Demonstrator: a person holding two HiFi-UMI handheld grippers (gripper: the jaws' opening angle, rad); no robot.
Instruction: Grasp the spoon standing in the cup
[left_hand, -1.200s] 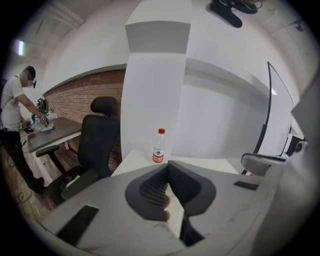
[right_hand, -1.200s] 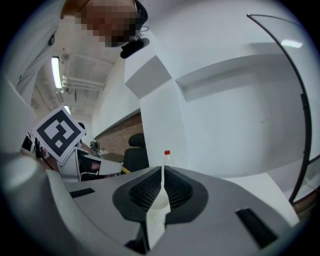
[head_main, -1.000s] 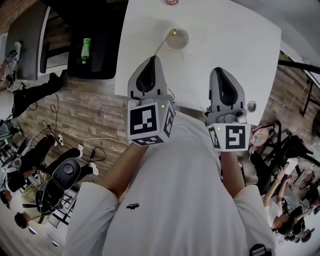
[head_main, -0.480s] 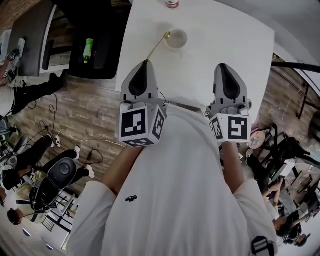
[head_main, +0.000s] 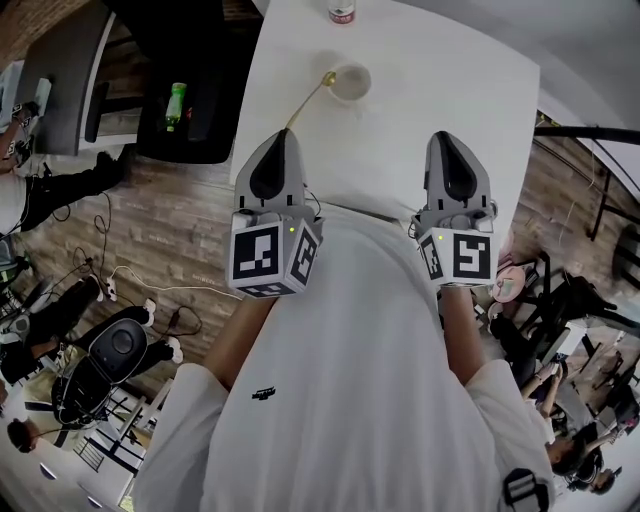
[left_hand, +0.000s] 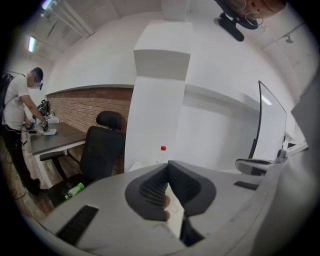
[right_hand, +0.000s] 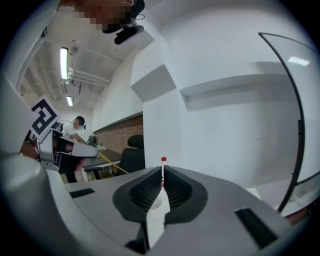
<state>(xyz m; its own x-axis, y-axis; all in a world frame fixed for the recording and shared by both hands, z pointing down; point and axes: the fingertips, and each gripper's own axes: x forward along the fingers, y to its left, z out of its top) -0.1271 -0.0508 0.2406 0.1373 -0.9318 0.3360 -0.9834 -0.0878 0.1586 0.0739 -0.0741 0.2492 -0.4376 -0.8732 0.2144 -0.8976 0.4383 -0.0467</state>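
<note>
Left gripper (head_main: 283, 137) and right gripper (head_main: 445, 140) are held closed, empty, mid-frame; spoon (head_main: 308, 97) is seen leaning in cup (head_main: 351, 83), top centre.

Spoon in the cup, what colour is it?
Gold-yellow. The spoon shows best in the head view, leaning out of the white cup.

Office/lab space: brick wall (left_hand: 85, 107), work desk (left_hand: 55, 137), swivel chair (left_hand: 102, 145), cables (head_main: 150, 290) across wood floor (head_main: 190, 215), person (left_hand: 17, 115) at desk.

White table (head_main: 430, 110), wood floor (head_main: 190, 220), brick wall (left_hand: 80, 107), black chair (left_hand: 102, 150), white pillar (left_hand: 160, 110), ceiling strip lights (right_hand: 63, 62).
</note>
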